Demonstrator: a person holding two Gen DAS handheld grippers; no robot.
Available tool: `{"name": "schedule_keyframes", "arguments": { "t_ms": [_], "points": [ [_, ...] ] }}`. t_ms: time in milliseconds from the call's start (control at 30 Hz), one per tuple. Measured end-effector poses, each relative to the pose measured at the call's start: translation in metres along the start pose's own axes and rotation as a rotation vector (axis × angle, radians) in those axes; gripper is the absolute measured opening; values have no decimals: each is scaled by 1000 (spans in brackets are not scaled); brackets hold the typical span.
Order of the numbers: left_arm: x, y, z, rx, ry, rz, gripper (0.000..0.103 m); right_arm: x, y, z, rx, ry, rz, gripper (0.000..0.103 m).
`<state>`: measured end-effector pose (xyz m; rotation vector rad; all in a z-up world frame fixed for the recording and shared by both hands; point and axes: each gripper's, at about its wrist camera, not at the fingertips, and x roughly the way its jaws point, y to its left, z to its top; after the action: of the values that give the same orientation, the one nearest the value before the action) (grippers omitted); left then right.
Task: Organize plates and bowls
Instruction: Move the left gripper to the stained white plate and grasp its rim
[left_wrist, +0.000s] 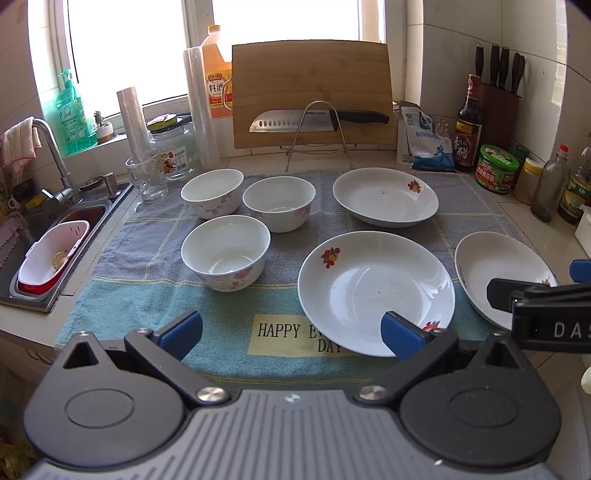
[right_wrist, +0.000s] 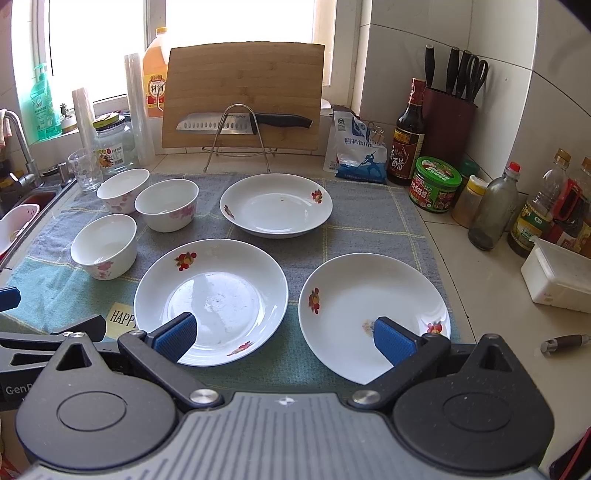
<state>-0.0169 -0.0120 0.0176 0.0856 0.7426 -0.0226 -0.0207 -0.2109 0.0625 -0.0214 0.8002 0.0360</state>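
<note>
At the far left a sink (left_wrist: 44, 236) is seen, with a white and red basket (left_wrist: 51, 258) inside it. Next to it, a towel (left_wrist: 155, 295) is spread flat on the tabletop (right_wrist: 480, 280). Three white bowls with pink flowers are set upright on the left part of the towel. The back left bowl (left_wrist: 212, 192) and the back right bowl (left_wrist: 279, 202) are placed side by side, and the front bowl (left_wrist: 226, 251) is set just in front of them. No bowl is stacked in another.

To the right of the bowls, three white plates with red flowers are laid out apart from each other. The back plate (left_wrist: 385, 196) is set behind, the middle plate (left_wrist: 376, 291) in front of it, and the right plate (right_wrist: 373, 314) near the towel's right edge.

The left gripper (left_wrist: 291, 330) is held wide open above the towel's near edge, with nothing between its blue pads. The right gripper (right_wrist: 286, 338) is also spread open and empty, over the near rims of the middle and right plates
</note>
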Motion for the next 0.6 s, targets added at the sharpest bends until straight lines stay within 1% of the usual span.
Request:
{"name": "schedule_keyframes", "arguments": {
  "t_ms": [200, 333, 433, 600],
  "points": [
    [-4, -13, 1, 19, -12, -8, 102, -7, -12, -3, -8, -31, 6, 103],
    [-10, -27, 2, 58, -46, -28, 102, -12, -28, -6, 9, -63, 18, 103],
    [-15, -36, 4, 67, -71, -40, 102, -18, -45, -10, 22, -97, 28, 103],
    [-12, -48, 10, 68, -59, -104, 102, -26, -71, -18, 58, -146, 9, 103]
  ]
}}
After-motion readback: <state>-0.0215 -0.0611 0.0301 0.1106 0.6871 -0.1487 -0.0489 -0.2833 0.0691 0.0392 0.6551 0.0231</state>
